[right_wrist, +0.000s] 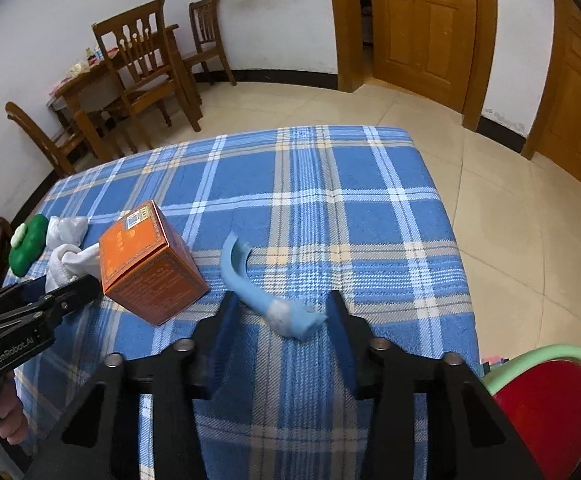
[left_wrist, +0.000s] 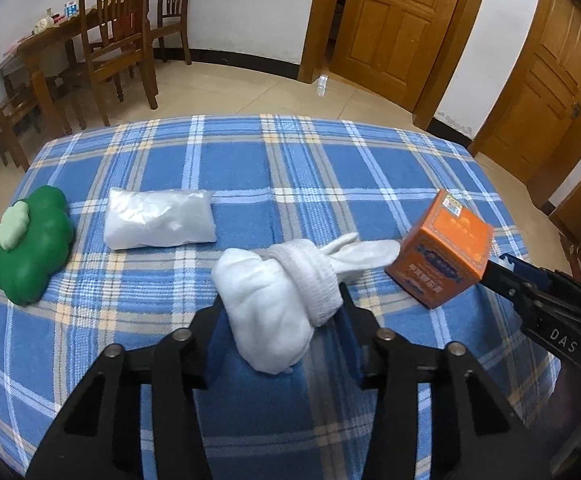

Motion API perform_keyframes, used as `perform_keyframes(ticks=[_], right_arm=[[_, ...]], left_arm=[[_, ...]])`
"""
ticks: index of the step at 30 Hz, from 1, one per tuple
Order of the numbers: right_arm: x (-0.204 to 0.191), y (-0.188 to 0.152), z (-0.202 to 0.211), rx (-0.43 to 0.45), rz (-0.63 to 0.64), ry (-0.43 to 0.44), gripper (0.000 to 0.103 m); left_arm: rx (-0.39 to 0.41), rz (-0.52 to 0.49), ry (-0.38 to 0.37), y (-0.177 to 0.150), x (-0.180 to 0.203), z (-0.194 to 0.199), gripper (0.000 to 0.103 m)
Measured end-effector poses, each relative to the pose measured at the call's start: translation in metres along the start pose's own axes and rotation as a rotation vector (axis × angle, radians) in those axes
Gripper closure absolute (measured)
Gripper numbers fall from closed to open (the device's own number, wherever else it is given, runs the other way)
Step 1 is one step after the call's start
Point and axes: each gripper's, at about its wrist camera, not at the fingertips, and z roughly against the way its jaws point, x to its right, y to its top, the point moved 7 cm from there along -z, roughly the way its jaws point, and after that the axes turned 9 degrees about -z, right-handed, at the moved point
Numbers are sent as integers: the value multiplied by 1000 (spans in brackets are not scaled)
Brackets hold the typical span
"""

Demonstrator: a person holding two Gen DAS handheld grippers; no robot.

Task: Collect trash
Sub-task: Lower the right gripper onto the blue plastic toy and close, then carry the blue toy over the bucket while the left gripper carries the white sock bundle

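On the blue plaid tablecloth (left_wrist: 290, 168) lies a rolled white sock bundle (left_wrist: 274, 300). My left gripper (left_wrist: 281, 302) is shut on it, with a finger touching each side. In the right wrist view that gripper (right_wrist: 78, 288) reaches in from the left, held by a hand. A curved light-blue scrap (right_wrist: 258, 288) lies slantwise between the fingers of my right gripper (right_wrist: 282, 300). Both fingers touch it, so that gripper is shut on it. From the left wrist view the right gripper (left_wrist: 498, 272) shows just behind the orange carton (left_wrist: 440, 248).
A white plastic packet (left_wrist: 158, 218) and a green clover-shaped object (left_wrist: 30, 244) lie at the table's left. The orange carton (right_wrist: 150, 264) stands tilted between the grippers. A red round thing with a green rim (right_wrist: 546, 412) sits off the right edge. Wooden chairs (left_wrist: 118, 40) and doors stand behind.
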Motion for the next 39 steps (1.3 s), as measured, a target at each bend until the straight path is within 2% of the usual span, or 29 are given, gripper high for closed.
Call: perform_keyframes(ticks=[4, 10, 22, 39], right_arm=[[2, -6, 4, 3, -7, 13, 73], [8, -19, 16, 13, -34, 28, 77], [24, -42, 61, 59, -128, 65, 77], [74, -86, 132, 139, -326, 62, 77]], left_arm=[[-4, 12, -8, -4, 3, 4, 63], [-12, 48, -37, -14, 0, 14, 65], [-1, 42, -81, -33, 18, 45, 65], [36, -48, -165, -39, 81, 88, 64]])
